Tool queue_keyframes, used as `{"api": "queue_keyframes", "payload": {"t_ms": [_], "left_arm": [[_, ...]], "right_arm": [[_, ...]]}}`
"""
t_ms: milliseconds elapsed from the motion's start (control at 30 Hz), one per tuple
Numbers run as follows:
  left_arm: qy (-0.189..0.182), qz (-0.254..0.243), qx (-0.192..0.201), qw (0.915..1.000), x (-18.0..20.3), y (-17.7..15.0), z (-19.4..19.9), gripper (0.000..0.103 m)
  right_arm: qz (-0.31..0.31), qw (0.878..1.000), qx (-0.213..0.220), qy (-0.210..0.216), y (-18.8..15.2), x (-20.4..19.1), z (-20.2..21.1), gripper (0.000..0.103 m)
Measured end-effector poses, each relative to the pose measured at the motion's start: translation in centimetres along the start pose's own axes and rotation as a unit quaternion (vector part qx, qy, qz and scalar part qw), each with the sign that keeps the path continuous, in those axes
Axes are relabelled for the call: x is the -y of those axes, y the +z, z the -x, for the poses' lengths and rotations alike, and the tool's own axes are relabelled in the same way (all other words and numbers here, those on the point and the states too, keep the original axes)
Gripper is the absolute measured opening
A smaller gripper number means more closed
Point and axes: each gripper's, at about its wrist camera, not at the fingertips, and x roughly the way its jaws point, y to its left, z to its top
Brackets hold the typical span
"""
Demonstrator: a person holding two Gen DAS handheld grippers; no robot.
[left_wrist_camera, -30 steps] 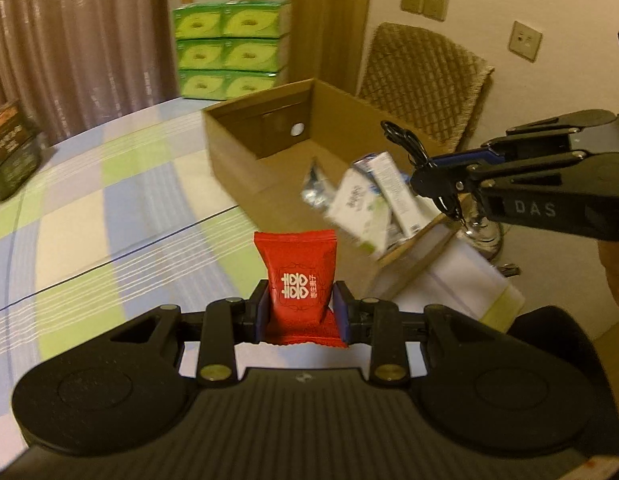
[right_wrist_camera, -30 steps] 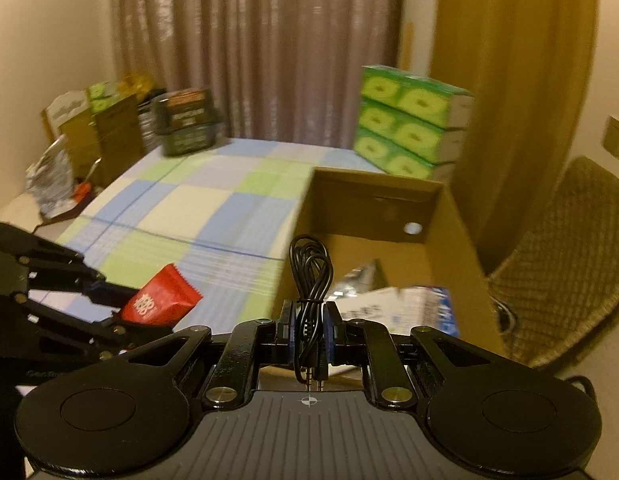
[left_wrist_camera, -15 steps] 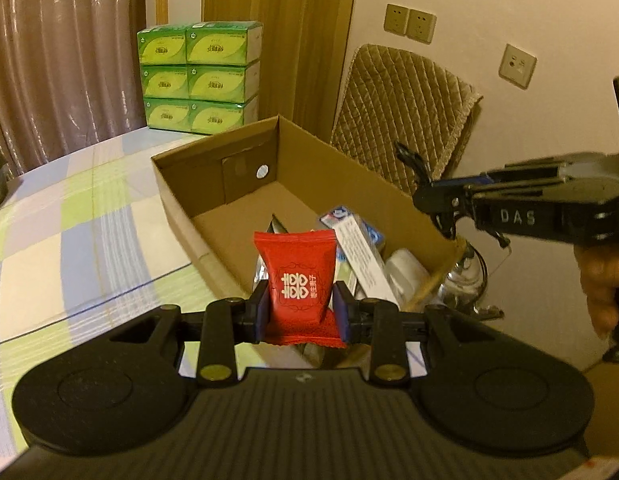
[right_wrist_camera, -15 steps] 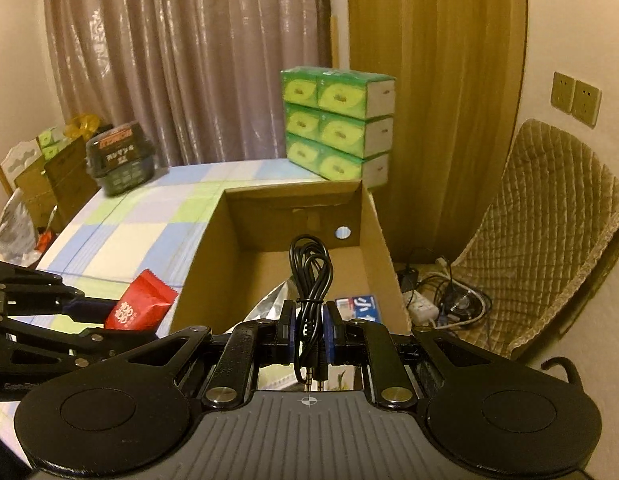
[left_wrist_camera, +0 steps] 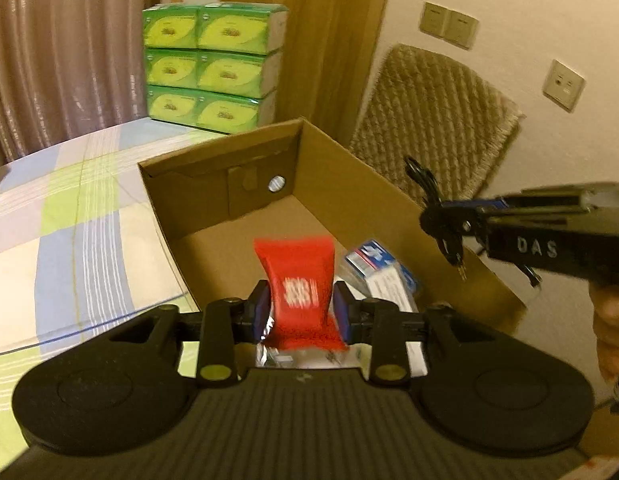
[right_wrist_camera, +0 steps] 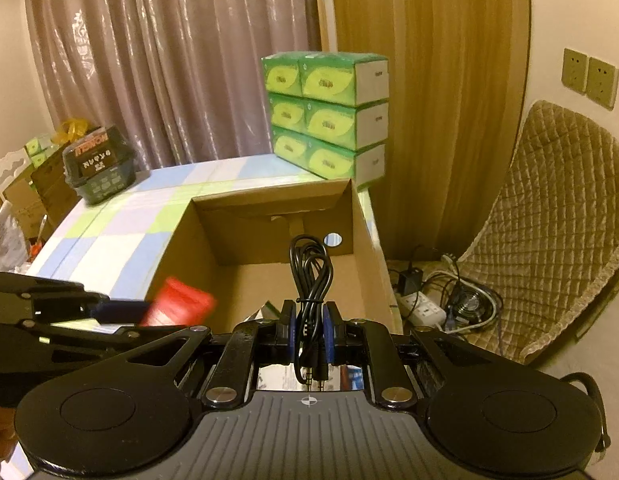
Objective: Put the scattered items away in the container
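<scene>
While the left tongs [left_wrist_camera: 301, 312] spread apart over the open cardboard box [left_wrist_camera: 349, 184], a red snack packet [left_wrist_camera: 303, 280] sits blurred between their blue pads [left_wrist_camera: 262, 307], with a gap showing on each side, so it looks no longer pinched. It hangs above the box's near end, over a blue and white carton [left_wrist_camera: 383, 276] and a silvery wrapper [left_wrist_camera: 269, 354] lying inside. To its right, the right tongs [right_wrist_camera: 309, 334] are pressed together on a coiled black audio cable [right_wrist_camera: 311, 276], its loop standing up and its plugs dangling below, also above the box interior. A hand [left_wrist_camera: 611, 336] grips that tool at the frame edge. The box rests on a tabletop [left_wrist_camera: 69, 216] covered in a blue, green and white checked cloth. Beyond stand stacked green tissue packs [left_wrist_camera: 211, 66], a pinkish curtain [right_wrist_camera: 169, 60] and a quilted chair back [left_wrist_camera: 433, 120].
</scene>
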Motion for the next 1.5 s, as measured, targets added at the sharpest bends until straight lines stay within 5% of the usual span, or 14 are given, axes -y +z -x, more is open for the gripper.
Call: {"api": "queue_keyframes", "payload": {"t_ms": [33,633,700,733,767,1100,1367,1500], "left_arm": [[0.007,0.006,0.003,1.0,-0.2,0.1,-0.3,0.057],[0.013,0.009,0.008,0.9998,-2.3,-1.9,1.3,0.057],[0.013,0.01,0.007,0.9998,-2.3,-2.1,1.5,0.057],[0.013,0.011,0.007,0.9998,-2.4,-2.2,1.6,0.058],[0.014,0.012,0.008,0.9998,-2.4,-2.3,1.8,0.058],[0.026,0.028,0.015,0.9992,-2.3,-3.9,3.8,0.078],[0.042,0.047,0.034,0.9975,-1.2,-5.8,7.0,0.102],[0.048,0.063,0.039,0.9961,-0.9,-6.8,9.0,0.102]], "right_arm": [[0.0,1.0,-0.002,0.0,0.1,0.1,-0.4,0.01],[0.013,1.0,0.0,0.022,1.3,-1.8,-3.5,0.012],[0.01,1.0,0.007,0.013,1.4,-1.9,-3.4,0.035],[0.005,1.0,0.013,0.012,1.3,-1.8,-3.2,0.058],[-0.001,1.0,0.02,0.013,1.2,-1.6,-2.9,0.068],[-0.019,0.999,0.025,-0.002,-1.3,-1.3,0.7,0.07],[-0.04,0.999,0.033,-0.004,-4.7,-3.1,4.8,0.087],[-0.046,0.998,0.043,-0.007,-5.9,-4.0,7.3,0.095]]}}
